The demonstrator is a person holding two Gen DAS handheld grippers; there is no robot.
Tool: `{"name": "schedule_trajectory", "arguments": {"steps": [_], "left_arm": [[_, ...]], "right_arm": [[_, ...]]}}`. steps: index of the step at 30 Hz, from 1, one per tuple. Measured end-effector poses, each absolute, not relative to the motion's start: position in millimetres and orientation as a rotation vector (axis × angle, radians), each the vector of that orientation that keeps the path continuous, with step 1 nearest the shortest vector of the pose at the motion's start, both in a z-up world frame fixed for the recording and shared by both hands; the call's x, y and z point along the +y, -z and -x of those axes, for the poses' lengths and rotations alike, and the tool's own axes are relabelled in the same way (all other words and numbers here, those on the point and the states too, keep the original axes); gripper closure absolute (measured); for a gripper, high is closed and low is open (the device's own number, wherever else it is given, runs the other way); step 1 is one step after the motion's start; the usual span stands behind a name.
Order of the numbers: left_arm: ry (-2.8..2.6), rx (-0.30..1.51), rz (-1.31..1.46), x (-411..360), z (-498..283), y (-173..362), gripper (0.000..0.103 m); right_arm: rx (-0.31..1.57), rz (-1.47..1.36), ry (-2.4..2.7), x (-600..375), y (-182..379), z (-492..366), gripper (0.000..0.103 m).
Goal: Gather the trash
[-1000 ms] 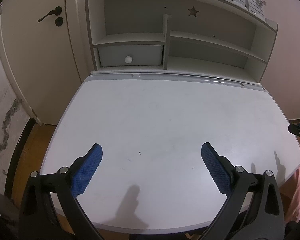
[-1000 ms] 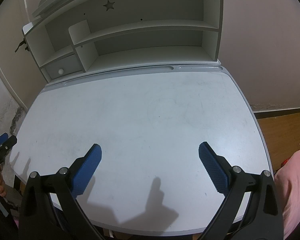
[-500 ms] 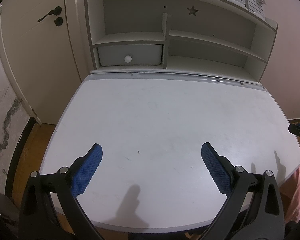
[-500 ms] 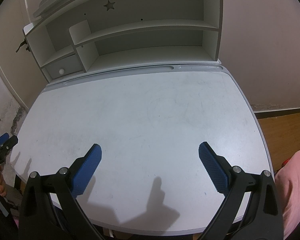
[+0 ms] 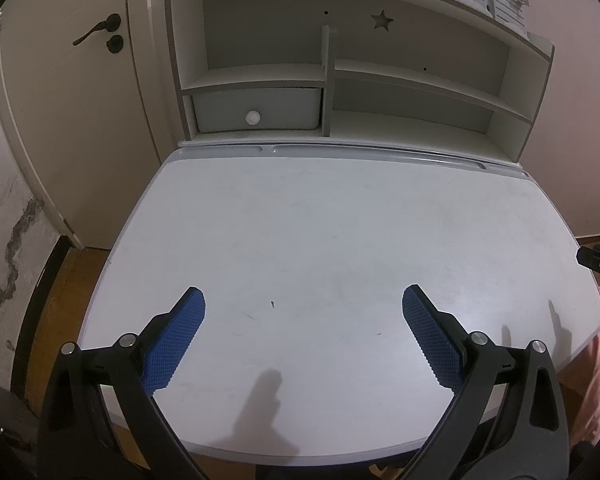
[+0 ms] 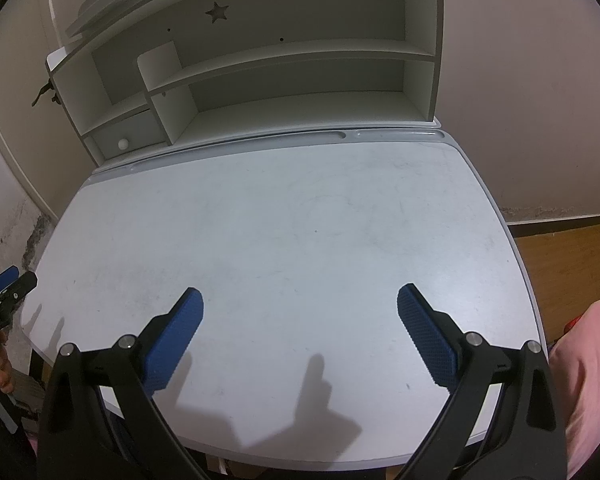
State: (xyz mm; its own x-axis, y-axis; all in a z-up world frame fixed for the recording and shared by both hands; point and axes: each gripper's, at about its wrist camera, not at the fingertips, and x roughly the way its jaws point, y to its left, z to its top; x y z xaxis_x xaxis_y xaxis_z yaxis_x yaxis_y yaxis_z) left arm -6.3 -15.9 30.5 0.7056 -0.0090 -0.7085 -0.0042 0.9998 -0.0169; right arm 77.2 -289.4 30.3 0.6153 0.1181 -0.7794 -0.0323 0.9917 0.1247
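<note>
My left gripper (image 5: 303,304) is open and empty, held above the near part of a white desk top (image 5: 332,232). My right gripper (image 6: 299,304) is open and empty too, above the same desk top (image 6: 284,232). No trash shows on the desk in either view. The tip of the right gripper shows at the right edge of the left wrist view (image 5: 598,260). The left gripper shows at the left edge of the right wrist view (image 6: 4,292).
A white shelf unit (image 5: 340,76) with a small drawer (image 5: 256,110) stands at the back of the desk. A door (image 5: 68,92) is to the left. Wooden floor (image 6: 564,264) lies to the right. Pink cloth (image 6: 584,368) is at the near right.
Both views have shifted very slightly; the grippers stay open and hold nothing.
</note>
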Motion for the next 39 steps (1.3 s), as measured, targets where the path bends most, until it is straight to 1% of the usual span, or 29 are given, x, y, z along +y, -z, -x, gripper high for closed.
{"name": "schedule_trajectory", "arguments": {"steps": [32, 39], "left_arm": [[0.012, 0.794, 0.029, -16.8, 1.3, -28.3, 0.007], [0.02, 0.772, 0.022, -20.0, 2.6, -30.3, 0.007]], "right_arm": [[0.902, -0.089, -0.086, -289.0, -29.3, -78.3, 0.009], [0.903, -0.087, -0.086, -290.0, -29.4, -78.5, 0.009]]}}
